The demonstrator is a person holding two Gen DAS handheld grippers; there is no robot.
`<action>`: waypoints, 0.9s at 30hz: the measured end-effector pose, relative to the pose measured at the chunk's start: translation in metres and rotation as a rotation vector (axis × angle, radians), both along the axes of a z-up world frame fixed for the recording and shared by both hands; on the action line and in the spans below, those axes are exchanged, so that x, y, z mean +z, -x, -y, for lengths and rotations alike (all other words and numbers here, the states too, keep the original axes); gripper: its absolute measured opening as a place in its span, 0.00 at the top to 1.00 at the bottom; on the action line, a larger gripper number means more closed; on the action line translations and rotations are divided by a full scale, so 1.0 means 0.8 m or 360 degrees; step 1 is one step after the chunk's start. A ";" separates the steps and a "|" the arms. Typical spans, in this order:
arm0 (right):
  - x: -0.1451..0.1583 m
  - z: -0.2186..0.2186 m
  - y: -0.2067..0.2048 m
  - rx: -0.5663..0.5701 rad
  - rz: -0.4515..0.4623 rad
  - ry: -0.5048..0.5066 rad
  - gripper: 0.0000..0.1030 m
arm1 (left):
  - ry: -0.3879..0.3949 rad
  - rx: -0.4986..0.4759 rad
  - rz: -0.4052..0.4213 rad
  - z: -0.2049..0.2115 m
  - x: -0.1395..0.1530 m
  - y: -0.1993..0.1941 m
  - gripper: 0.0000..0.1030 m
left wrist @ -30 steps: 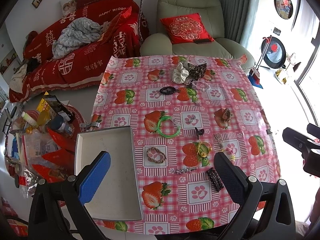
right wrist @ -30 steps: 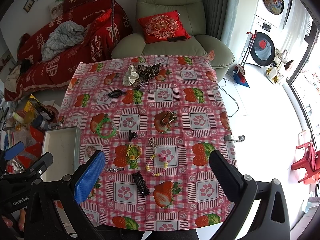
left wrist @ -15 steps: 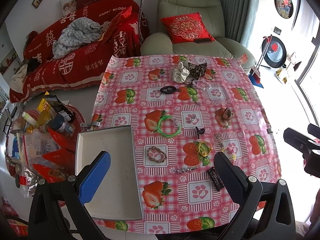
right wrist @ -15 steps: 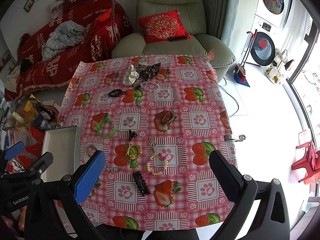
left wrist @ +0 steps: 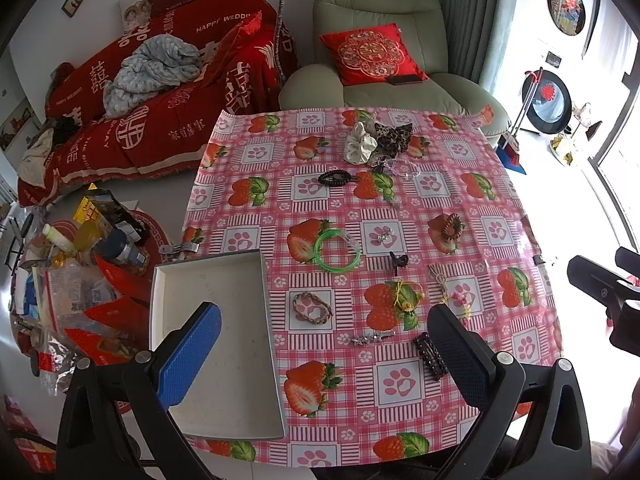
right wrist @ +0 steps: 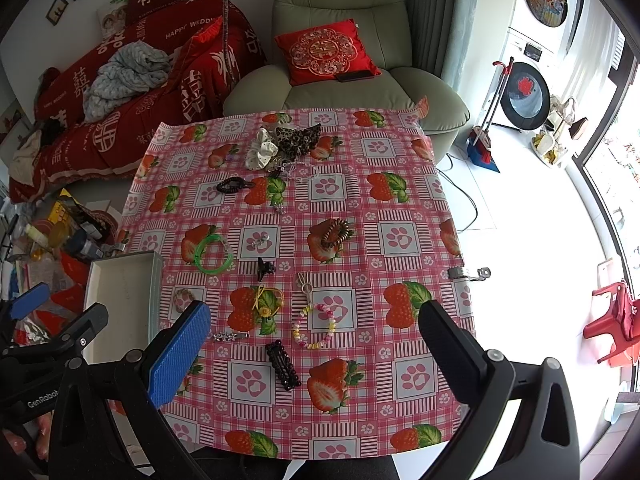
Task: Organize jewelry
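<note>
Jewelry and hair pieces lie scattered on a pink strawberry tablecloth [left wrist: 440, 184]: a green bangle [left wrist: 337, 249], a braided bracelet [left wrist: 312, 307], a black hair clip [left wrist: 431, 356], a star clip [left wrist: 372, 337], a bead bracelet [right wrist: 314, 327] and scrunchies [left wrist: 360, 142]. An empty white tray [left wrist: 160, 292] sits at the table's left front. My left gripper [left wrist: 324, 354] is open and empty above the front edge near the tray. My right gripper [right wrist: 316, 354] is open and empty above the front edge over the black hair clip [right wrist: 283, 365].
A green armchair [left wrist: 380, 60] with a red cushion stands behind the table. A red sofa [left wrist: 152, 92] is at the back left. Bags and bottles [left wrist: 72, 272] clutter the floor left of the table. A washing machine [right wrist: 528, 92] is at the right.
Both grippers have drifted only slightly; the view of the table shifts a little. Nothing was taken hold of or let go.
</note>
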State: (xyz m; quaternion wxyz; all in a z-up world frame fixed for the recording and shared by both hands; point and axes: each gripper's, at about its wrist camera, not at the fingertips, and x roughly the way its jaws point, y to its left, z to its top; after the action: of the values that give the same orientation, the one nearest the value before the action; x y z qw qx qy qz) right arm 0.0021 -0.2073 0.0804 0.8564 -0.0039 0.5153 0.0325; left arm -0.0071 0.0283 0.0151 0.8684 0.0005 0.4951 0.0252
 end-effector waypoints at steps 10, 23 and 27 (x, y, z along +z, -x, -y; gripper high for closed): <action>0.000 0.001 0.000 -0.0002 -0.0007 -0.0002 0.00 | -0.0002 -0.0002 -0.0005 0.003 -0.002 0.001 0.00; 0.000 0.006 0.003 -0.0034 -0.0030 -0.0003 0.00 | 0.0010 -0.0048 -0.0012 0.010 -0.008 0.006 0.00; -0.002 0.000 0.007 -0.0054 -0.0046 -0.0014 0.00 | -0.0001 -0.0060 -0.0025 0.001 -0.006 0.005 0.00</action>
State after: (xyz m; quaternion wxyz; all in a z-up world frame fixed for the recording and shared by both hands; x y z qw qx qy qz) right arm -0.0037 -0.2075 0.0788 0.8493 0.0091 0.5274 0.0204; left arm -0.0111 0.0277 0.0100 0.8648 0.0102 0.5019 0.0091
